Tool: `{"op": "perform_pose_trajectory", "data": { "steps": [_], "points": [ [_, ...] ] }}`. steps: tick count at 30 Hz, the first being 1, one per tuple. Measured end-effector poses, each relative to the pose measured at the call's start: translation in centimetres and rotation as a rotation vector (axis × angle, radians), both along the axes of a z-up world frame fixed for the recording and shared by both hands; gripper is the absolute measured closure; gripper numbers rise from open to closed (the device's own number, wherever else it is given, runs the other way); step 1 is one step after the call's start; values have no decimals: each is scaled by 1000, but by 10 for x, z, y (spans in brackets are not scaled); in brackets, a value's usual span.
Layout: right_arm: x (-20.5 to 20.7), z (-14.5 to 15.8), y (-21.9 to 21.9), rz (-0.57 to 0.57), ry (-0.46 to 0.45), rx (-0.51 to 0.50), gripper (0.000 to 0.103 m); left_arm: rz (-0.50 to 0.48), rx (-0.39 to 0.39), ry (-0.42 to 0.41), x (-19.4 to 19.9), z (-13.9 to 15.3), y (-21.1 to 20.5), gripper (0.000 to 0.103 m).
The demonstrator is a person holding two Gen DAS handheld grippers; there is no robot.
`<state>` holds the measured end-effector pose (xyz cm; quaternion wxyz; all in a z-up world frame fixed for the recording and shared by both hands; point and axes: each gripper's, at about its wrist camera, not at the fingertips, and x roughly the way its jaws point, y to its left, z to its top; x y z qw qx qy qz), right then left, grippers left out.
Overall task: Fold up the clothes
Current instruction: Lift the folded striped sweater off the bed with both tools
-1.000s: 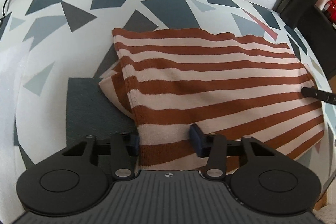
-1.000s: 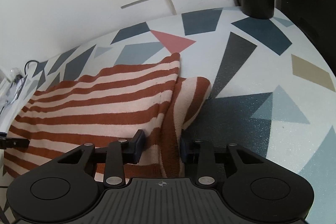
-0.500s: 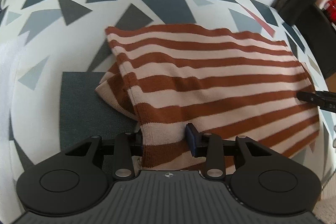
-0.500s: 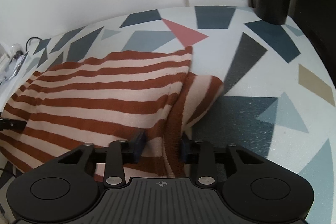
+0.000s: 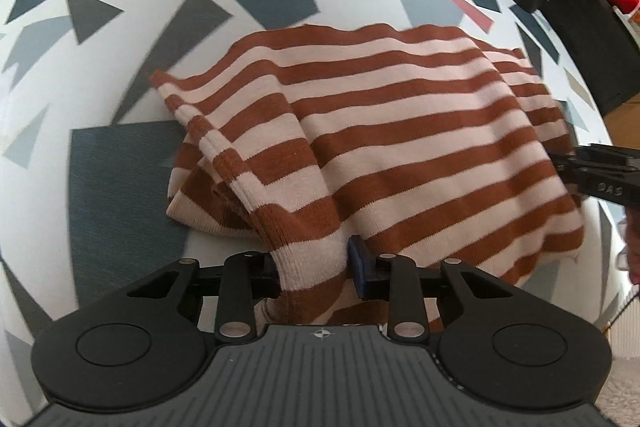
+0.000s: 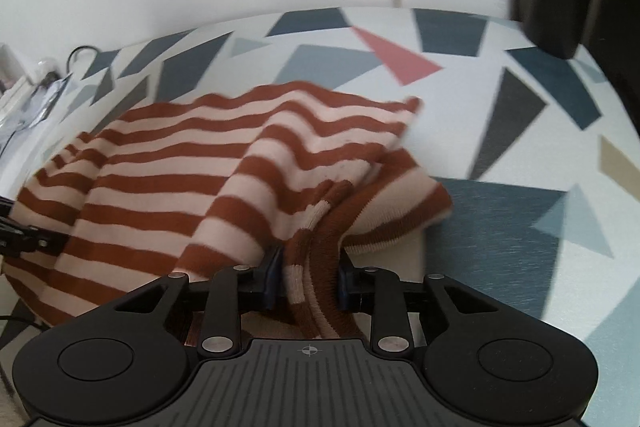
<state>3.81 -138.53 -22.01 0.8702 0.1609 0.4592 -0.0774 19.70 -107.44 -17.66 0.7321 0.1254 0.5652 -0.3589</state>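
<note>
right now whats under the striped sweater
Under the striped sweater lies the table with its geometric pattern, showing all around the cloth. A folded-under layer of the same knit peeks out at its left edge. Whatever else sits beneath is covered.

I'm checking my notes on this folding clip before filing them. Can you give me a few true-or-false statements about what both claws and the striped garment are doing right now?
1. The left claw is shut on the near edge of the striped sweater. True.
2. The right claw is open and hangs clear of the cloth. False: it is shut on a bunched edge of the sweater.
3. The sweater lies flat and smooth on the tablecloth. False: it is raised at the near edge, with folds running to both claws.
4. The tablecloth has a geometric pattern of triangles. True.
5. The sweater is plain blue. False: it has brown and cream stripes.
</note>
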Motion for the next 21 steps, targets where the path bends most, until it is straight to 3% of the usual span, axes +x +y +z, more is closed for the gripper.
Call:
{"op": "perform_pose_trajectory", "data": {
  "steps": [14, 21],
  "points": [
    [10, 3, 19, 75, 16, -73, 77, 29, -30, -19, -10, -3, -3, 72],
    [10, 3, 25, 102, 4, -100, 77, 54, -83, -23, -11, -5, -5, 72]
  ]
}}
